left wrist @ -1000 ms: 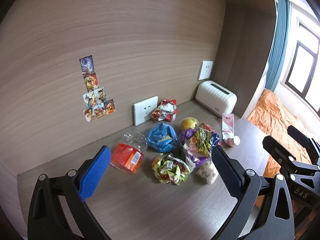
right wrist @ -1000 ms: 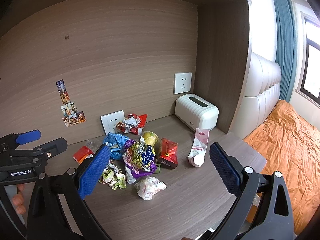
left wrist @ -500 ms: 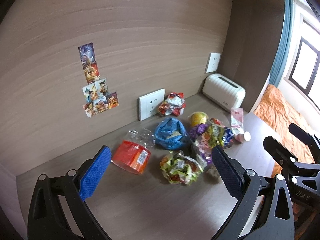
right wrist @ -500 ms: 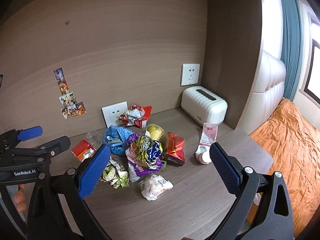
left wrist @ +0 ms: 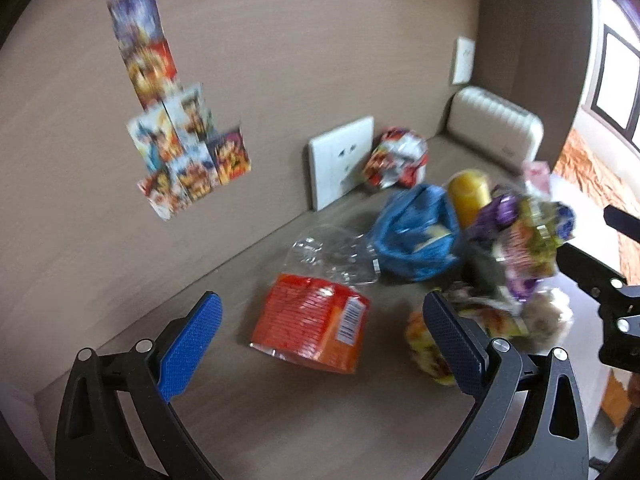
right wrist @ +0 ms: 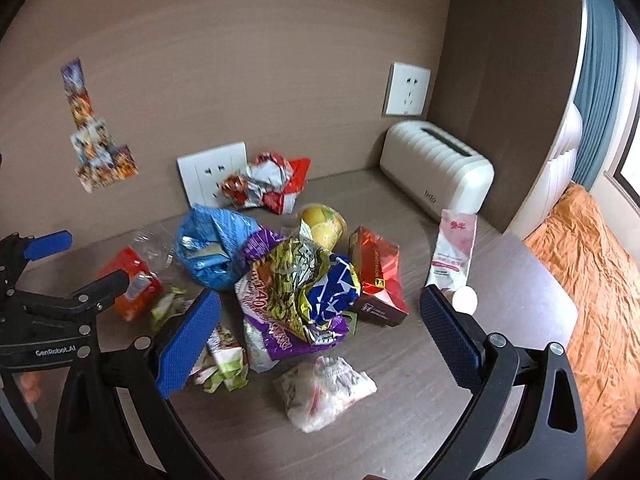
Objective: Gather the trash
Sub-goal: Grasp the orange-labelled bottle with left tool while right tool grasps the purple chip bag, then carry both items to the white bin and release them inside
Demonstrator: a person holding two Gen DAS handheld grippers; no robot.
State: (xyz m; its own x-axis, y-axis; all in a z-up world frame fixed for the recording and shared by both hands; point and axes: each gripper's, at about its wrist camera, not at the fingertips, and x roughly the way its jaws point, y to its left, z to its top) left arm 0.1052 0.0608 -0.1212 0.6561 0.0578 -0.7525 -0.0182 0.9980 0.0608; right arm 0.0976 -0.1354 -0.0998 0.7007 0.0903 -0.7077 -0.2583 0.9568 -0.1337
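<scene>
I'm at the reaching step: my left gripper (left wrist: pixel 322 334) hangs wide and empty over the orange packet (left wrist: pixel 312 322) on the desk (left wrist: pixel 280 420), my right gripper (right wrist: pixel 318 324) equally wide above the wrapper pile (right wrist: pixel 296 280); next I should lower and pinch the packet's edge

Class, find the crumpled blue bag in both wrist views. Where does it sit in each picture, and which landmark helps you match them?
Left wrist view: the crumpled blue bag lies right of centre, behind the orange packet.
Right wrist view: it lies left of centre, below the wall socket.
Shared landmark: the white wall socket just behind it, at desk level.
</scene>
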